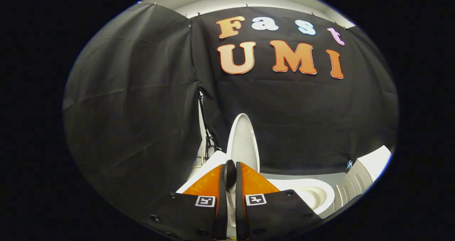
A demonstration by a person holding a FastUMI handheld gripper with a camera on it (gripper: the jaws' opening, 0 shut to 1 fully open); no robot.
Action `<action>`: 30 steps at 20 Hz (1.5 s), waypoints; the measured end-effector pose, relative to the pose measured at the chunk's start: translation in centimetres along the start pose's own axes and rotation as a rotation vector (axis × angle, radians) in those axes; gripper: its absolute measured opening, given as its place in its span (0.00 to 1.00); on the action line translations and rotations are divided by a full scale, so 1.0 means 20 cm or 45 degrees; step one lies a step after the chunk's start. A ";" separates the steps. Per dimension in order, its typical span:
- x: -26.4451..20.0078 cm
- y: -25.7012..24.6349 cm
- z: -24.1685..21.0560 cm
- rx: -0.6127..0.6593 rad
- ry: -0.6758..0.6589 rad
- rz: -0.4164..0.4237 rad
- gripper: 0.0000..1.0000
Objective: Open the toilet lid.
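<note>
Lid up on edge, my gripper [230, 175] pinched on its lower rim

I see the toilet lid [243, 141] standing near upright just above centre-bottom of the frame, its long axis vertical, rounded tip pointing up against the black cloth wall [135, 102], its thin edge turned towards me. My fingers [209, 186] are almost closed, only a narrow slot between them, and the lid's lower edge sits in that slot; both seem to press on it. To the lower right the open bowl [312, 194] lies exposed, with a white ribbed unit [359, 177] beyond it. Lower left of the lid is a flat white surface [209, 166]; a black cable [205, 127] hangs at the cloth seam
</note>
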State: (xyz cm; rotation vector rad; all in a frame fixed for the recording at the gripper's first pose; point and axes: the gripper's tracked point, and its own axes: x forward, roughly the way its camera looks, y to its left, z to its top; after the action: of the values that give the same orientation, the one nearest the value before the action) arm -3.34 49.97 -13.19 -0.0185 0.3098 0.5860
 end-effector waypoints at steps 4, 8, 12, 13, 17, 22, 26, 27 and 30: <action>-0.04 0.03 0.05 -0.017 -0.074 0.029 0.37; -0.10 0.01 0.14 -0.058 -0.159 0.018 0.50; -0.15 -0.04 0.15 -0.038 -0.177 0.011 0.64; -0.15 -0.07 0.15 -0.033 -0.176 0.006 0.69; -0.22 -0.15 0.15 0.000 -0.162 0.018 0.91; -0.32 -0.26 0.26 0.003 -0.220 -0.010 0.98; -0.41 -0.38 0.34 0.042 -0.287 -0.028 1.00; -0.43 -0.43 0.35 0.048 -0.294 -0.047 1.00; -0.47 -0.60 0.36 0.060 -0.301 -0.116 1.00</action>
State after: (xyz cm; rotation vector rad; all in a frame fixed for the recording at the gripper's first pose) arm -2.20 35.63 -4.45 0.0814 0.0923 0.4844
